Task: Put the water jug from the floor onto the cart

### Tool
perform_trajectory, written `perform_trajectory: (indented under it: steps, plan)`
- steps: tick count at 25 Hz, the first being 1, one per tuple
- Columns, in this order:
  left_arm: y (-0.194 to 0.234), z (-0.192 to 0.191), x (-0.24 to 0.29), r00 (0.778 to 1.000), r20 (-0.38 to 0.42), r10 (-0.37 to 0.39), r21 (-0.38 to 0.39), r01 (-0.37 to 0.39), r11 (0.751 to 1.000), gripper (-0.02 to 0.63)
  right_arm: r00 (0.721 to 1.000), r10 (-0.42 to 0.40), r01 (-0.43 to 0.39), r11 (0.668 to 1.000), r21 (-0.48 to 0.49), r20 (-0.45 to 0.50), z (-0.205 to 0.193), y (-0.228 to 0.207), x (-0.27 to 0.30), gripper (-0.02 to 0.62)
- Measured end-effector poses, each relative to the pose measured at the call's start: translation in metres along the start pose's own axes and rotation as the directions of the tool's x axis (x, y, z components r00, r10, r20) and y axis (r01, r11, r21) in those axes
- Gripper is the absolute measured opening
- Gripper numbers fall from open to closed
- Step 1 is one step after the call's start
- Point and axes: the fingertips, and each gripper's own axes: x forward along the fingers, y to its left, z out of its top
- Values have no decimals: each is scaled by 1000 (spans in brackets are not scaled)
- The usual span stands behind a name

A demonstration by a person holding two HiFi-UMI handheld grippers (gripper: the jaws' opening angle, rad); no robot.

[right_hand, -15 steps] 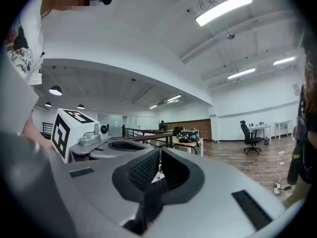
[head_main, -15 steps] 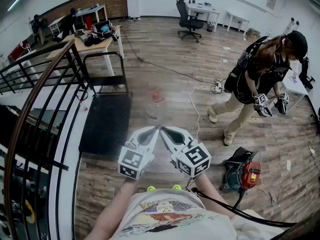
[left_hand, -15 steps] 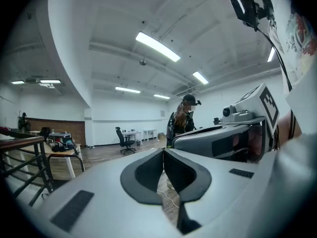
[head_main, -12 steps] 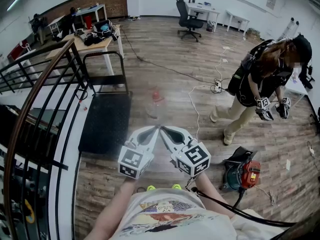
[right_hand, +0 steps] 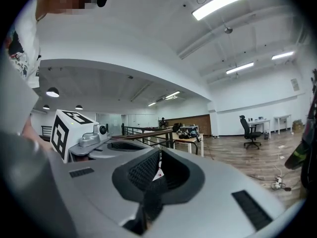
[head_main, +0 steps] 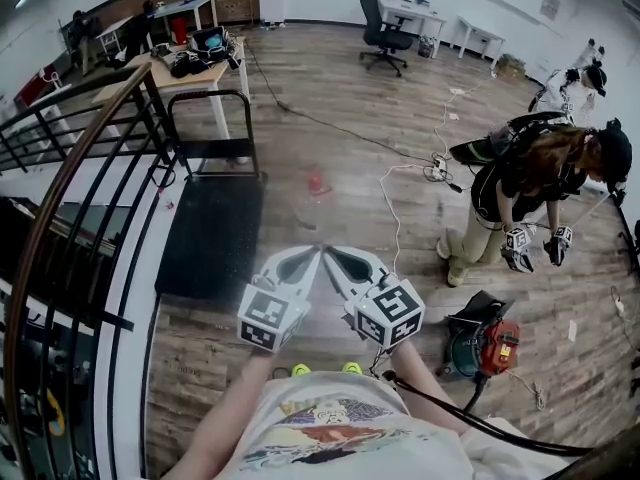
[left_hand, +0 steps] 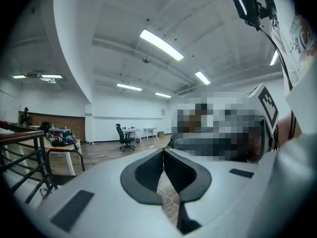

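The water jug is a clear bottle with a red cap, standing on the wooden floor ahead of me. The cart is a low black platform with a black tube handle, left of the jug. My left gripper and right gripper are held side by side at chest height, tips nearly touching, short of the jug. Both are shut with nothing between the jaws. In the left gripper view the left gripper shows closed pads, and the right gripper looks the same in its own view.
A black railing runs along the left. Another person with grippers stands bent over at the right. A red and black machine sits on the floor near my right. Cables cross the floor. A desk and office chair stand farther back.
The other person has stepped to the right and bent lower. My head view has shifted a little. Both grippers stay shut, side by side.
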Motion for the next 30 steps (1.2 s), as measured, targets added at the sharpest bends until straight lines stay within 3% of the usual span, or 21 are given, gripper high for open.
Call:
perform_trajectory:
  steps: [15,30]
  plan:
    - [33,-19,-1,999,-29,-32,-5,32,999,14,998,-34,34,999,13,-44,-15,-1,38,29]
    - [69,-33,42,997,-81,8,-18,-10,1000,14,995,28,-23,998,51,-91,-27,-44,78,29]
